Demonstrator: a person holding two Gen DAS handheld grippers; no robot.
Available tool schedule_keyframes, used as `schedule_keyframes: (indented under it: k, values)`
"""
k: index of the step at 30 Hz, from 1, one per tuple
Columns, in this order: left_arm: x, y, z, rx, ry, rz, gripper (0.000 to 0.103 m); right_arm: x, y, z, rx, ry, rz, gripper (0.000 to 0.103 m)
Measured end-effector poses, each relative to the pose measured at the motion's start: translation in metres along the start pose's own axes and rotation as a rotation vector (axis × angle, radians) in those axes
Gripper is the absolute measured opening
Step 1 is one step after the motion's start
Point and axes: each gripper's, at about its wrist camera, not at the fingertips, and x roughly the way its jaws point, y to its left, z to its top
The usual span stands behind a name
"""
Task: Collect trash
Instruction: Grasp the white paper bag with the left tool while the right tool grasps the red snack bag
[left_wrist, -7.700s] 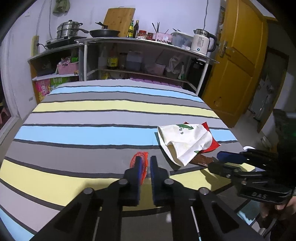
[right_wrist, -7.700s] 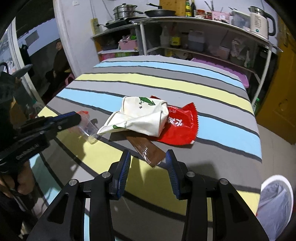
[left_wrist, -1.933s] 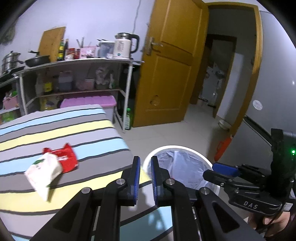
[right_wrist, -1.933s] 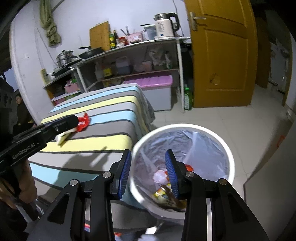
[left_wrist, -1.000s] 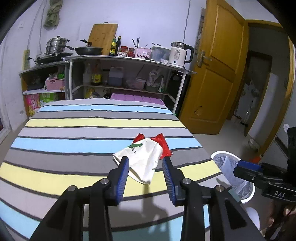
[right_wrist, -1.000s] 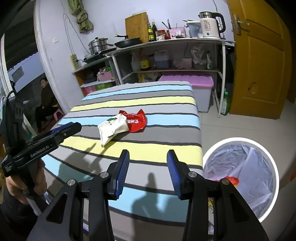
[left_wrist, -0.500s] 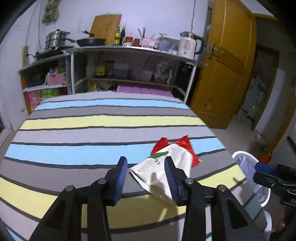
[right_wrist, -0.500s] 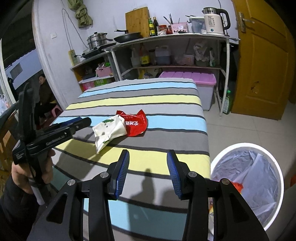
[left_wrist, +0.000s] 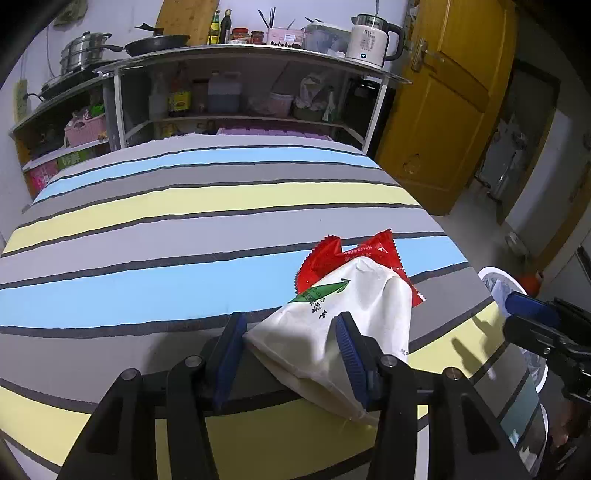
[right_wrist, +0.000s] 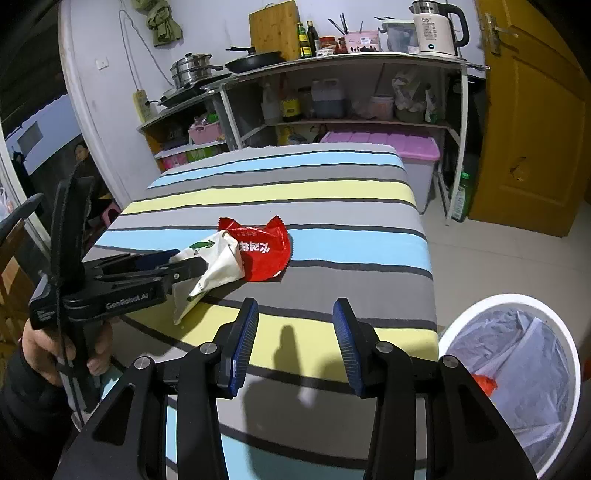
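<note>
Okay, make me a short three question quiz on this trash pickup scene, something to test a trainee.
1. True or false: the left gripper is clamped shut on the white bag.
2. Which wrapper lies partly under the white bag?
A. brown
B. red
C. blue
3. Fill in: the white-rimmed trash bin stands on the floor beside the ___ tablecloth.

Key:
1. False: its jaws have just been opening and straddle the bag without pressing it.
2. B, the red wrapper.
3. striped
</note>
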Motion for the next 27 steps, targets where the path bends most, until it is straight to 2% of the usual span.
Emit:
schedule_keyframes:
  k: [2,3,5,15,27]
  values:
    - [0.000,0.000,-0.002,-0.008,0.003,0.011,0.035,0.003,0.001,0.001,-0.004,0.002,0.000,0.043]
    - [-0.001,0.000,-0.003,-0.010,0.004,0.015,0.033,0.004,0.002,0.003,-0.005,0.003,0.000,0.043]
    - [-0.005,-0.001,-0.004,-0.005,-0.012,0.014,0.022,0.007,0.002,0.005,-0.009,0.004,0.003,0.043]
    - [-0.040,0.004,-0.018,-0.040,-0.103,-0.010,0.015,0.027,-0.001,0.021,-0.019,0.010,0.014,0.043]
    - [-0.072,0.041,-0.031,-0.120,-0.146,0.050,0.014,0.091,0.011,0.048,-0.132,0.106,0.042,0.043]
